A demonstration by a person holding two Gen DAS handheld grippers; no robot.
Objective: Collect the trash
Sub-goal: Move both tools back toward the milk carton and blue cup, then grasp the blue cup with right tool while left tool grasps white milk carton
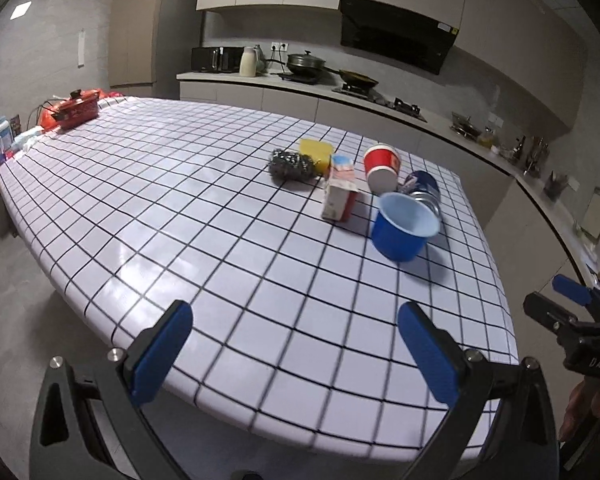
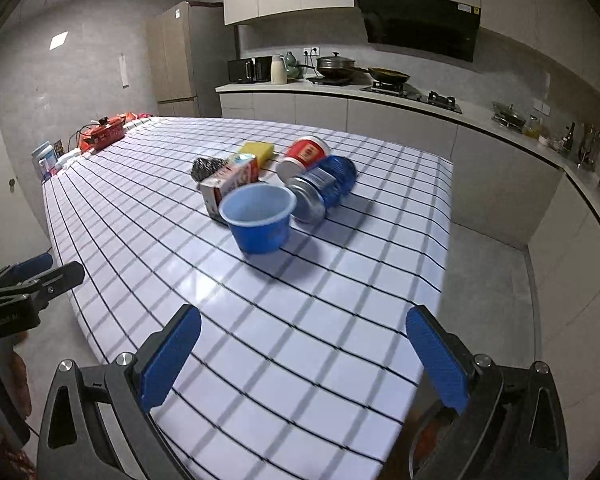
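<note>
Kitchen scene, two wrist views. Left gripper (image 1: 296, 354) and right gripper (image 2: 303, 358) both hover over the near edge of the table (image 1: 172, 208), fingers wide apart, nothing between them. Trash sits in one cluster toward the table's right edge, approx. mid-depth, well apart from both grippers. Nearest item: blue cup (image 2: 258, 218), upright, mouth open, inside looks bare. Just behind it to the left, a carton (image 2: 230, 184) lies on its side, touching or nearly touching the cup; cannot tell which. Right of the cup, a blue can (image 2: 324, 188) lies on its side, metal end toward the cameras. Behind the can, a red cup (image 2: 304, 156) lies tipped, white base facing forward. Farther back: steel scourer (image 2: 204, 170) and yellow sponge (image 2: 258, 150), side by side w/ the carton between them and the cup. Open tabletop separates grippers from the cluster. Far left corner: red pot (image 1: 78, 108) w/ lid, plus small packages at that edge. Background: counter (image 2: 400, 98) w/ stove, pans, microwave; range hood above; fridge at left.
</note>
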